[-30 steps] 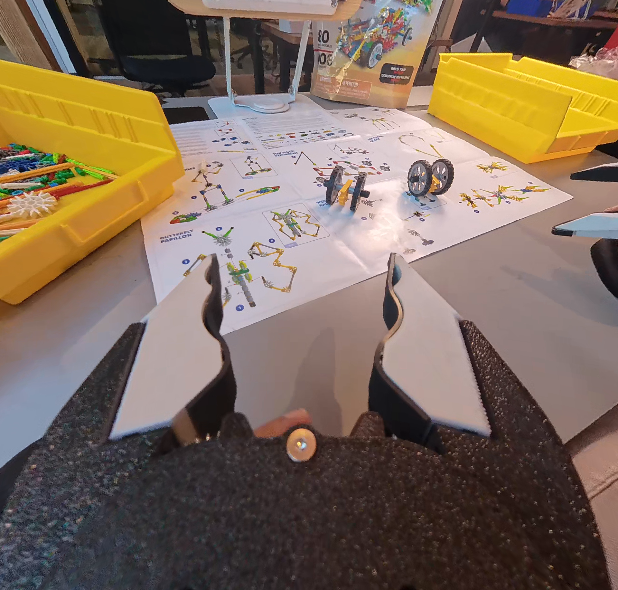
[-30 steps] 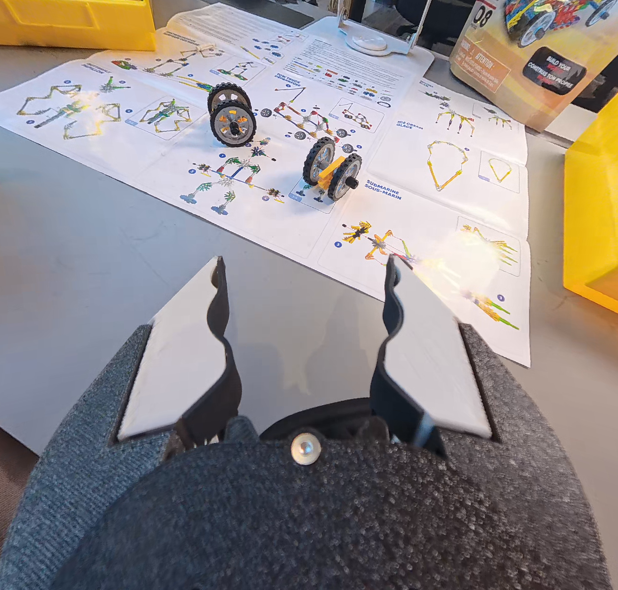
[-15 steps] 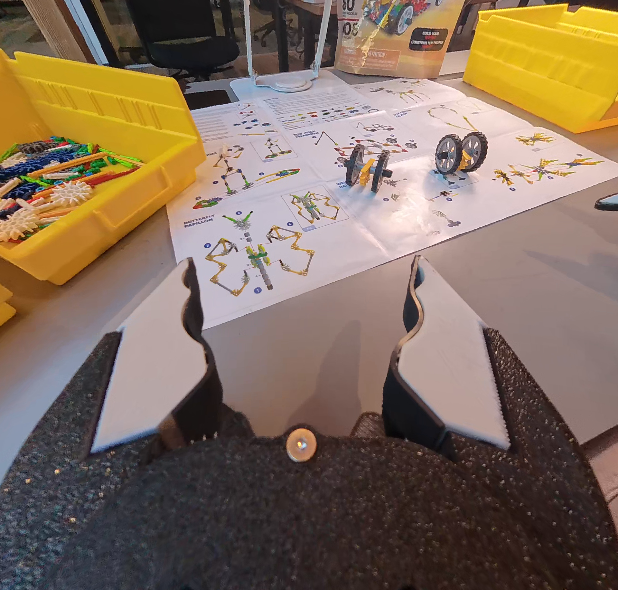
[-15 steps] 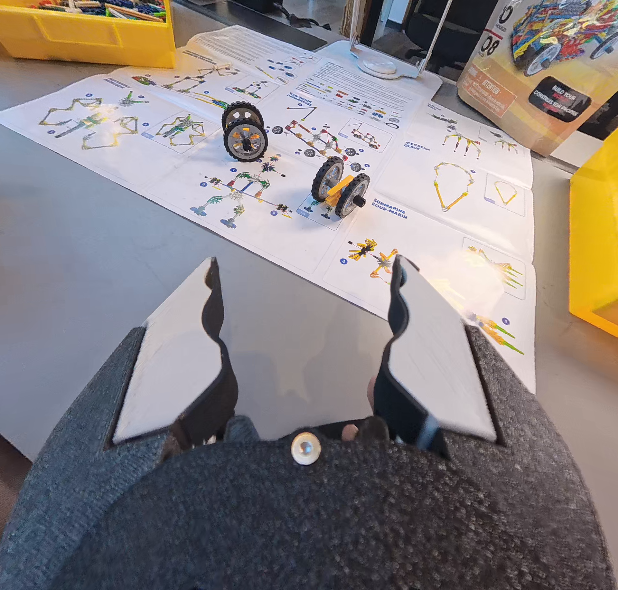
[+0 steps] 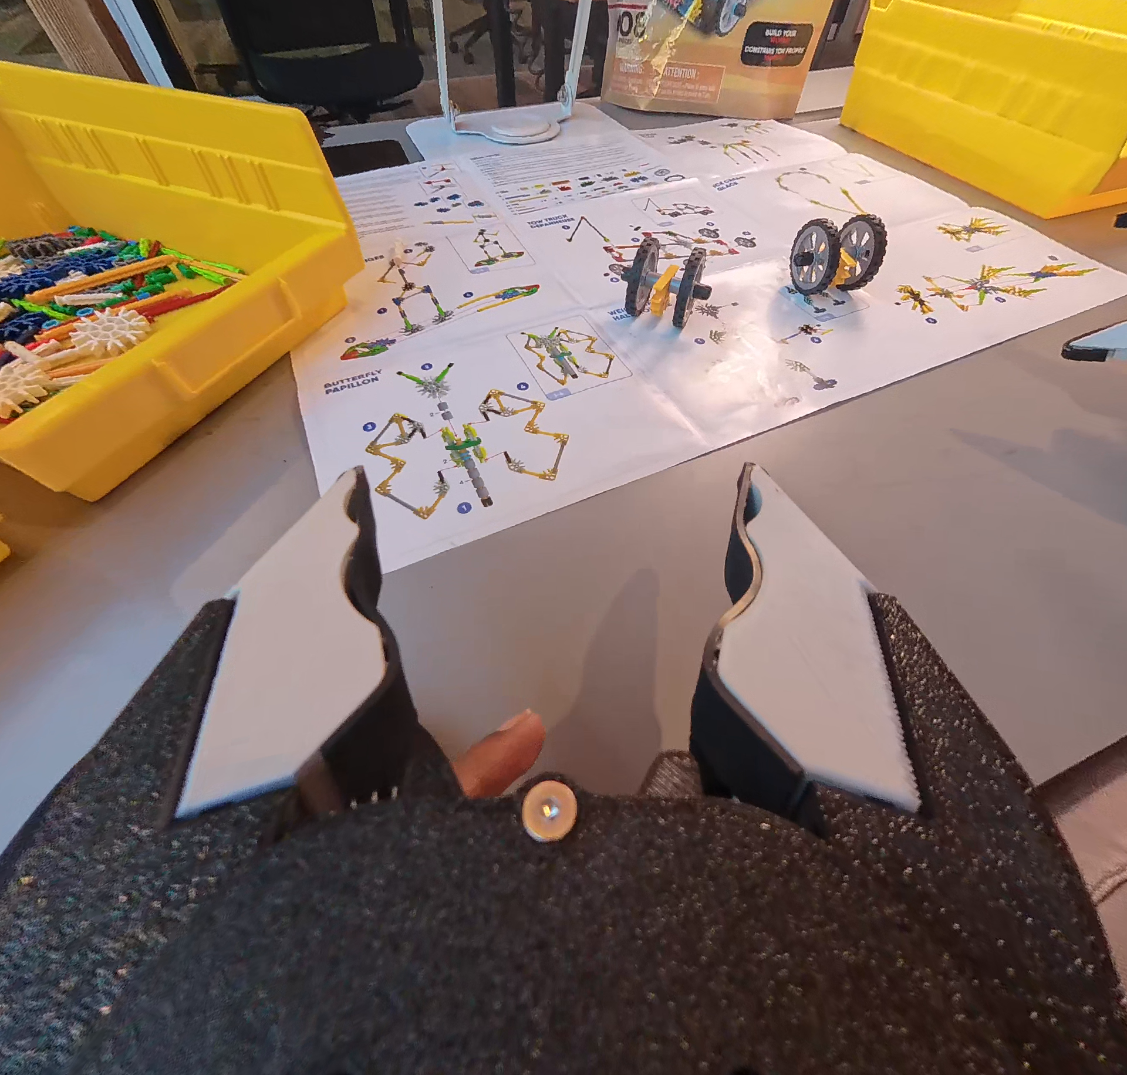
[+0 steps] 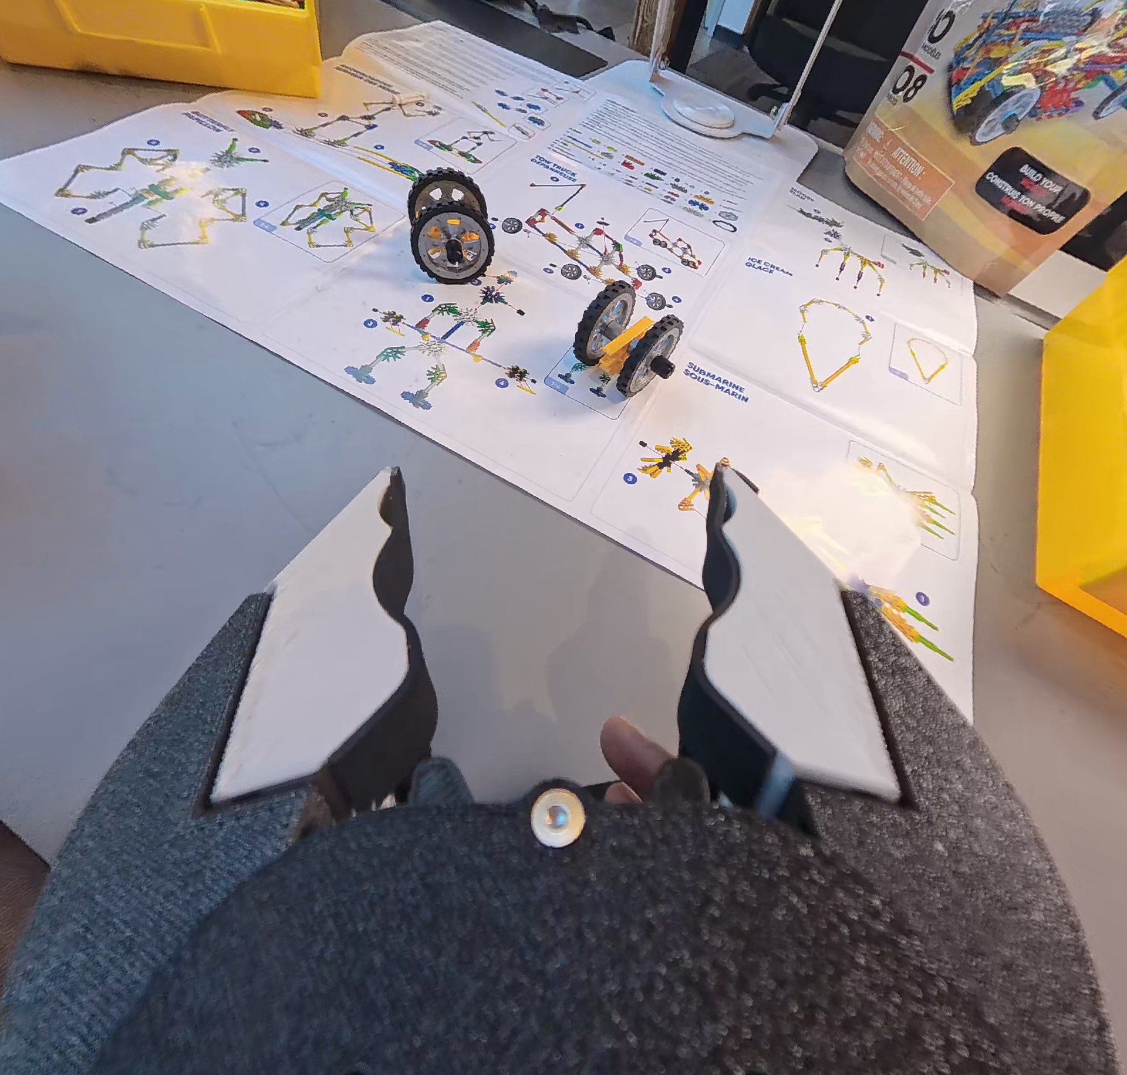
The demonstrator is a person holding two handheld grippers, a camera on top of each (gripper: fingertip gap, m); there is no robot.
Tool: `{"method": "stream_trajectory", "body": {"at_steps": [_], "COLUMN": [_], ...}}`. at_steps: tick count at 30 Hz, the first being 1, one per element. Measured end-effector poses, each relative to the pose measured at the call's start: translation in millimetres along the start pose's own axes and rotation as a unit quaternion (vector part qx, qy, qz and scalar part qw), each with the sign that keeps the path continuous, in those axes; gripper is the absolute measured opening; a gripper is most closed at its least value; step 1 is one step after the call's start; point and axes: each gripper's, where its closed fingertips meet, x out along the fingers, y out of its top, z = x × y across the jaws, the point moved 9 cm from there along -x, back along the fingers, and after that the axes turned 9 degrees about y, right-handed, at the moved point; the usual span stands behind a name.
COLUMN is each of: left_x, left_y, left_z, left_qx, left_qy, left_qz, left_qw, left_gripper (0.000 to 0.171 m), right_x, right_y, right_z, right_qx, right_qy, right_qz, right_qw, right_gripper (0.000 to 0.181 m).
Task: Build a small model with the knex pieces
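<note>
The left gripper point(image 5: 552, 479) fills the bottom of its view with its two white-and-black fingers spread wide and nothing between them, hanging above the bare grey table point(image 5: 915, 558); a fingertip point(image 5: 506, 747) of the person shows low in the gap. Just past the finger tips, at mid frame, lies the near edge of a large white instruction sheet point(image 5: 610, 412) spread flat on the table. On the sheet, in the upper middle of the frame, stand two small wheel-and-axle assemblies, well apart from the gripper: the nearer wheel pair point(image 5: 665, 282) with a yellow piece on its axle, and to its right a second wheel pair point(image 5: 838, 255). At the left edge sits a yellow bin point(image 5: 201, 338) full of coloured building rods and white snowflake-shaped connectors. Another yellow bin point(image 5: 976, 88) lies at the upper right, a printed toy box point(image 5: 719, 27) at top centre, and a white stand base point(image 5: 512, 125) beside it. The right gripper point(image 6: 555, 472) is likewise spread wide and empty above the table, its right fingertip over the sheet's near edge. In that view both wheel pairs sit in the upper middle of the frame, on the sheet.
</note>
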Motion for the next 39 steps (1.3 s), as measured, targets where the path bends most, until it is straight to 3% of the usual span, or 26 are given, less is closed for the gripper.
{"method": "stream_trajectory", "body": {"at_steps": [7, 11, 14, 18, 26, 34, 36, 39], "left_x": [5.8, 12.8, 18.1, 17.6, -14.3, -20.7, -14.6, 2.9], "left_y": [4.2, 16.8, 20.4, 17.2, 4.2, -0.4, 1.2, 4.0], "left_z": [6.5, 11.7, 17.9, 20.2, -7.6, -7.8, -3.2, 3.2], "left_qx": [0.007, -0.001, -0.006, -0.004, -0.021, -0.019, 0.002, 0.081], "left_qy": [-0.033, -0.047, -0.06, -0.06, 0.002, 0.034, 0.036, 0.062], "left_qz": [-0.002, 0.039, 0.047, 0.043, 0.042, 0.024, 0.002, -0.05], "left_qw": [0.999, 0.998, 0.997, 0.997, 0.999, 0.999, 0.999, 0.994], "left_gripper": [0.109, 0.108, 0.106, 0.105, 0.101, 0.093, 0.082, 0.05], "right_x": [-17.8, -35.3, -41.6, -33.6, -0.6, 5.1, 1.9, -11.4], "right_y": [2.7, 2.4, 1.0, 0.0, 15.1, 26.0, 33.1, 57.5], "right_z": [-5.8, -16.1, -11.6, -6.6, -14.1, -25.8, -34.0, -64.3], "right_qx": [-0.01, 0.031, 0.037, 0.031, 0.009, -0.023, -0.025, -0.031], "right_qy": [-0.015, 0.025, 0.007, 0.0, 0.044, 0.073, 0.101, 0.195], "right_qz": [0.049, 0.062, 0.061, 0.04, 0.048, 0.063, 0.085, 0.173], "right_qw": [0.999, 0.997, 0.997, 0.999, 0.998, 0.995, 0.991, 0.965], "right_gripper": [0.09, 0.089, 0.086, 0.085, 0.081, 0.081, 0.072, 0.026]}}
